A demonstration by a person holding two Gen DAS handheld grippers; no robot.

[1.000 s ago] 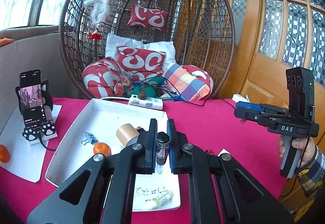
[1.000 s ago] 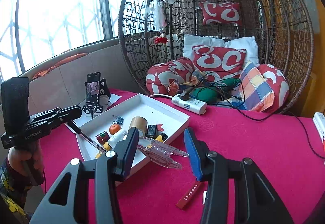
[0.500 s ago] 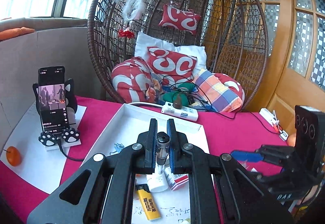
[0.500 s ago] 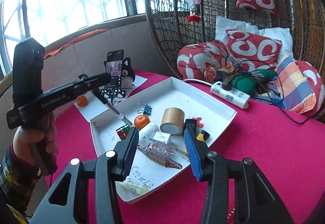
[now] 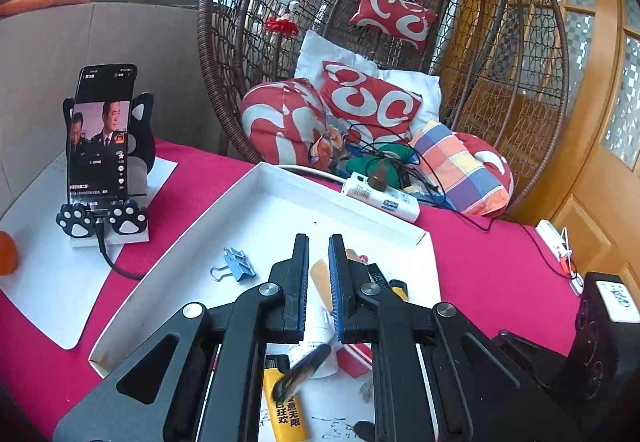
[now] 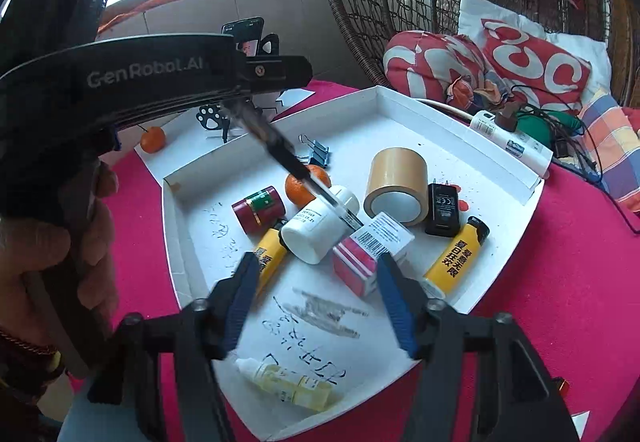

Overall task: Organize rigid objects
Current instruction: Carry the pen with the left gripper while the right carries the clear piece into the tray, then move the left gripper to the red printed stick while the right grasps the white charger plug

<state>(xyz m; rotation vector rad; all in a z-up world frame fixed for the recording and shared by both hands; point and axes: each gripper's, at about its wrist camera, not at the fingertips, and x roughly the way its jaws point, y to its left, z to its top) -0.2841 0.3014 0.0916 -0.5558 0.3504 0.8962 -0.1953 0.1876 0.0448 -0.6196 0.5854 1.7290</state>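
Hovering over the tray [image 6: 170, 242], the right claw [image 6: 316, 264] has just been opening, empty; the left claw [image 5: 319, 242] is closed, a pen [image 6: 280, 151] slanting beneath it, grip unclear.

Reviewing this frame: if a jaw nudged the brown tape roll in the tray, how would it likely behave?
The tape roll lies on its curved side, so a sideways nudge would probably set it rolling. The black charger and the boxed item sit close by and might stop it soon. It looks rigid and hollow, so likely light for its size.
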